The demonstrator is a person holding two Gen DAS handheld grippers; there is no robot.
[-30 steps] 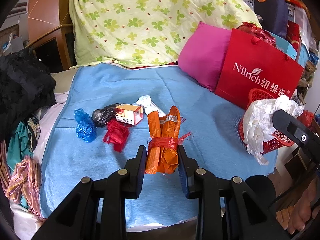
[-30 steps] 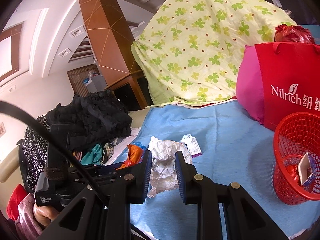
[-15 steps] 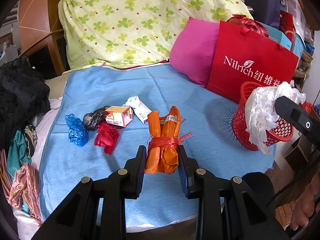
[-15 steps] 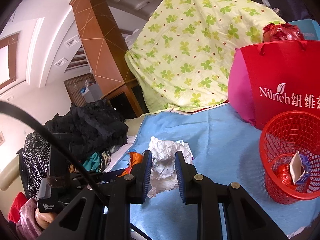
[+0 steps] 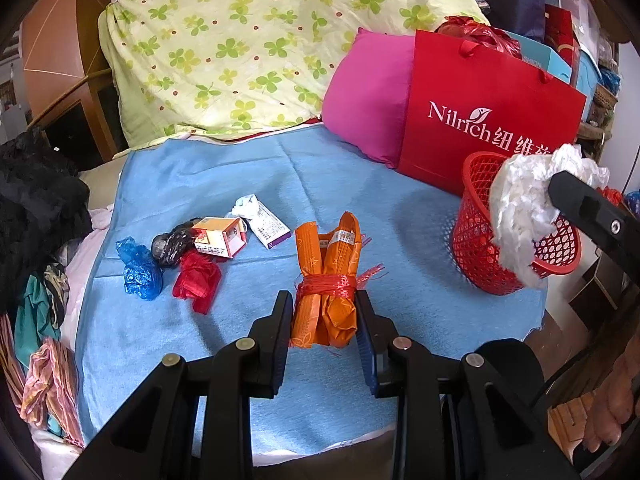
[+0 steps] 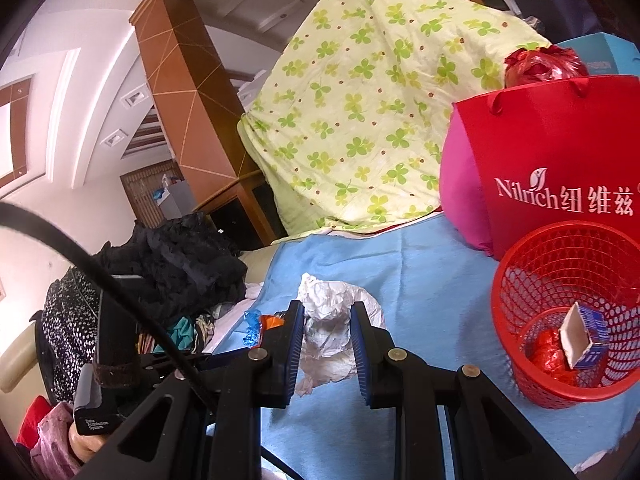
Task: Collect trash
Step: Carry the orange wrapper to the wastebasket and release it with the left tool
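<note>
My left gripper is shut on an orange wrapper bundle tied with red string, held above the blue cloth. My right gripper is shut on a crumpled white plastic wad; in the left wrist view that wad hangs over the near rim of the red mesh basket. The basket holds a small carton and red plastic. Loose on the cloth lie a blue bag, a black bag, a red bag, an orange box and a white carton.
A red paper shopping bag and a pink pillow stand behind the basket. A clover-print quilt is piled at the back. Dark clothes heap at the left. The cloth's right edge drops off beside the basket.
Both grippers have moved right with their loads. The basket now sits nearer in both views, and the white wad has come over the basket's rim.
</note>
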